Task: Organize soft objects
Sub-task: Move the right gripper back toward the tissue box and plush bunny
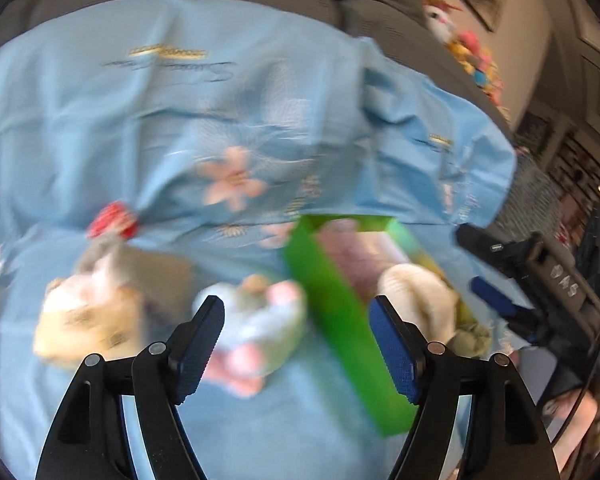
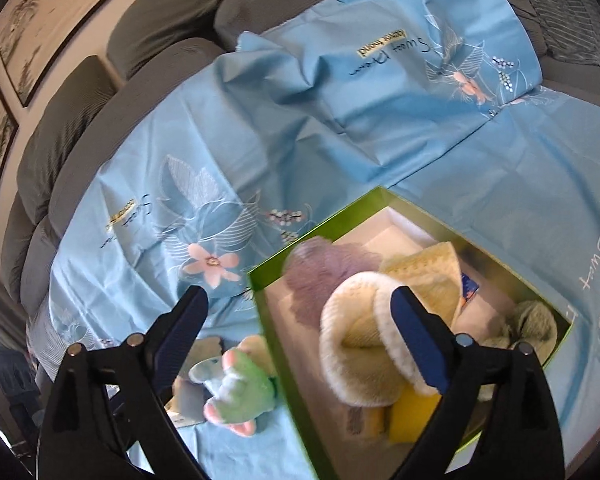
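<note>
A grey sofa [image 2: 80, 128] carries everything here, and a light blue sheet [image 2: 340, 120] printed with flowers is spread across its seat and up the back cushions. On the sheet sits a green box [image 2: 278, 344], open at the top, its near corner towards the right gripper [image 2: 300, 316].

Inside the box lie several soft things: a cream knitted piece [image 2: 356, 344] rolled into a thick loop on top, a mauve fluffy item [image 2: 316, 276] behind it, a pale green one [image 2: 536, 320] at the far right corner, and something yellow [image 2: 416, 408] underneath. The box looks partly filled, so the sorting seems to be under way rather than finished.

Outside the box, on the sheet just beside its left wall, lies a small green and pink plush [image 2: 236, 396]. The left wrist view, which is blurred, shows a tan plush [image 1: 88, 312] further to the left and a red item [image 1: 114, 220] beyond it; what these are exactly cannot be told.

Both grippers stand empty. The right gripper's fingers are spread very wide above the box's near corner, with the cream piece lying below them but not pinched. The left gripper [image 1: 298, 344] has its fingers well apart too, with nothing clamped, over the small plush and the box wall.

The step in hand appears to be a release into the box. The next move likely calls for dropping one gripper onto the green and pink plush, closing on its body, and lifting it over the green wall.
</note>
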{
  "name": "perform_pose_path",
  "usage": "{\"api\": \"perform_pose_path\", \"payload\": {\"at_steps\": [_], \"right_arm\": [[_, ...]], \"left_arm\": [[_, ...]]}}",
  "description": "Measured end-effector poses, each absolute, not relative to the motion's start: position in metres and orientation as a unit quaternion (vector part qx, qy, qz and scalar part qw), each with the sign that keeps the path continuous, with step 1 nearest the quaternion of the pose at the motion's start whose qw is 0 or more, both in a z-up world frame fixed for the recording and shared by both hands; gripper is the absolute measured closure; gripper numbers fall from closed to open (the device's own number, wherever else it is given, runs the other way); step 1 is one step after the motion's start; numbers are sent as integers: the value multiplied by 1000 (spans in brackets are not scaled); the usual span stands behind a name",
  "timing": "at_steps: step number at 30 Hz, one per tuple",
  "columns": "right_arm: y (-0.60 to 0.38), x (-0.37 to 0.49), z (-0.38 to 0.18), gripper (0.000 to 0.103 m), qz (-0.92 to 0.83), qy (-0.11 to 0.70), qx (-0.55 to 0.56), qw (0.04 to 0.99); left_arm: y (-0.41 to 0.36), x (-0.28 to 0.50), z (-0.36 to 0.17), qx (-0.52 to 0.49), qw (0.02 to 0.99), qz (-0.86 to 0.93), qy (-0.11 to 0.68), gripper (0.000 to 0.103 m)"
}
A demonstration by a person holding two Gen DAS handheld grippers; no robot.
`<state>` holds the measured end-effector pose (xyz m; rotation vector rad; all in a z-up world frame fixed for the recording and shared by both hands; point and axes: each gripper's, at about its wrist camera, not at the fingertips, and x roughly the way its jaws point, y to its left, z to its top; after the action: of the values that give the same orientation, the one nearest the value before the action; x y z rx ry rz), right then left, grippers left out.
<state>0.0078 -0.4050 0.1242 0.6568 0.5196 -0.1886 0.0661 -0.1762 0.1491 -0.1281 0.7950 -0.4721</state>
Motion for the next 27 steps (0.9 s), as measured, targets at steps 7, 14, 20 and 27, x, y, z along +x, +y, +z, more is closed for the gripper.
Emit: {"api": "perform_pose_path", "payload": {"at_steps": [7, 14, 20, 27], "right_arm": [[-363, 11, 134, 2, -43, 256, 304, 917], [-312, 36, 117, 1, -3, 316, 281, 906], [-262, 61, 106, 2, 39, 356, 265, 895], [-198, 136, 92, 3, 65, 415, 244, 874]], "left_arm": [[-77, 37, 139, -76, 911, -132, 384, 28], [-1, 14, 110, -89, 911, -69, 397, 28], [49, 11, 78, -154, 899, -39, 408, 28], [79, 18, 68, -191, 887, 5, 420, 28]]}}
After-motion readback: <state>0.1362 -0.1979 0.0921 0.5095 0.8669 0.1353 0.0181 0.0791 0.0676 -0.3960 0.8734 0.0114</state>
